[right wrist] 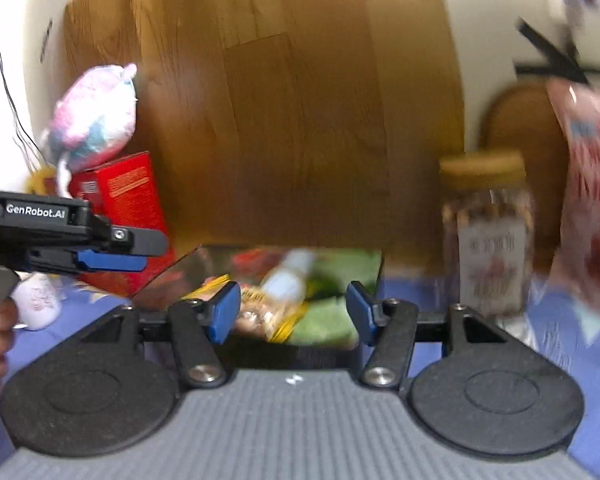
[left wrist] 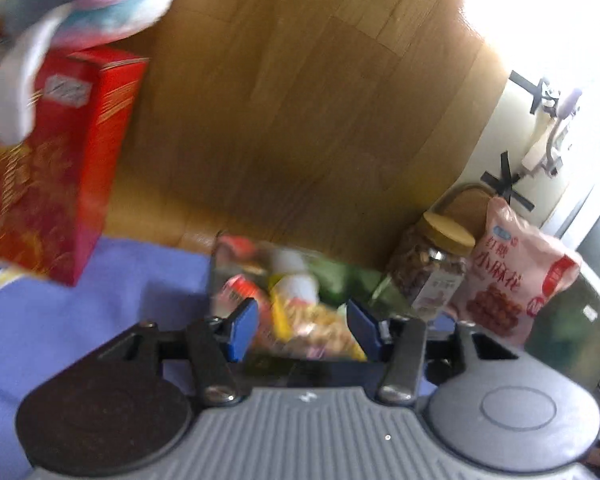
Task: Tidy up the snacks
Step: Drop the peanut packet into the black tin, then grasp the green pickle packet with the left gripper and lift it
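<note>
Both sets of tongs, left (left wrist: 302, 326) and right (right wrist: 292, 312), gape empty over the clear plastic bin of mixed snack packets (right wrist: 284, 288) at twelve o'clock on the blue-clothed worktop (left wrist: 60, 312). A yellow packet (right wrist: 276, 312) lies lengthwise toward them; neither hand looks clearly nearer.

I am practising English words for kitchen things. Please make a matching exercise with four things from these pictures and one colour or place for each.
Things:
1. box
2. jar
3. snack bag
4. plush toy

Descriptions:
a. pink, right of the jar
b. lies on top of the box
c. red with gold patterns
d. clear, tan lid

Pairs: 1-c, 2-d, 3-a, 4-b
</note>
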Tool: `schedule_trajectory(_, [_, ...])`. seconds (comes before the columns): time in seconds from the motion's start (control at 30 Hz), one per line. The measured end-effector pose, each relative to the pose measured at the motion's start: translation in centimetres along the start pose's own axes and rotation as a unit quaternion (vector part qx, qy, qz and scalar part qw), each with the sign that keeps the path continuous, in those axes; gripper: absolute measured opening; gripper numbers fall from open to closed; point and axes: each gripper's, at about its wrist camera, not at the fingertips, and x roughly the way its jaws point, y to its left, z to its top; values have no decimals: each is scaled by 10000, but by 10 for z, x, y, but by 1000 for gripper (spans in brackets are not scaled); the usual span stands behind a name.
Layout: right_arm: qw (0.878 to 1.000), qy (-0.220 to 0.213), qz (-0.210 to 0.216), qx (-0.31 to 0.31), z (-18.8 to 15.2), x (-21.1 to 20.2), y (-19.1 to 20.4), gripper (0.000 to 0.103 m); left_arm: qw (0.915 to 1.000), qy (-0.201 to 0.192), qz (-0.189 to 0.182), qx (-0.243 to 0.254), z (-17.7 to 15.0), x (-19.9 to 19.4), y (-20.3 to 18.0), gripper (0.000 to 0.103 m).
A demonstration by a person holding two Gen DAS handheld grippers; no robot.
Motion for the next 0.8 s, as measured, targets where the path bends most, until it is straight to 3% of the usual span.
schedule_trajectory(0.17, [9977, 413, 494, 202, -47, -26, 4, 59, 9994, 314, 10, 137, -40, -19, 11, 51])
schedule_trajectory(0.3, [9934, 859, 739, 177, -70, -22, 20, 47, 9987, 505, 27, 4, -60, -28, 21, 51])
schedule_trajectory(0.43, [9925, 1044, 567, 301, -74, -5, 25, 47, 9977, 561, -48, -365, -79, -30, 37, 51])
schedule_trajectory(0.53, [9926, 975, 304, 663, -67, 17, 14, 48, 9975, 633, 110, -306, -95, -22, 40, 48])
schedule_trajectory(0.57, [9908, 1019, 366, 807, -65, 25, 11, 45, 9980, 545, 244, -199, -98, -22, 38, 48])
schedule_trajectory(0.6, [9877, 1122, 464, 990, -66, 34, 8, 33, 9979, 525, 359, -145, -99, -22, 37, 48])
schedule_trajectory(0.63, [9842, 1218, 552, 1157, -67, 39, 5, 32, 9976, 540, 397, -167, -99, -23, 38, 48])
schedule_trajectory(0.67, [9833, 1206, 605, 1221, -68, 38, 5, 20, 9975, 568, 330, -254, -98, -24, 41, 48])
schedule_trajectory(0.7, [9844, 1176, 584, 1172, -67, 33, 7, 2, 9971, 610, 263, -357, -97, -25, 45, 48])
schedule_trajectory(0.8, [9872, 1014, 502, 1125, -70, 6, 7, 2, 9967, 603, 182, -511, -91, -31, 50, 48])
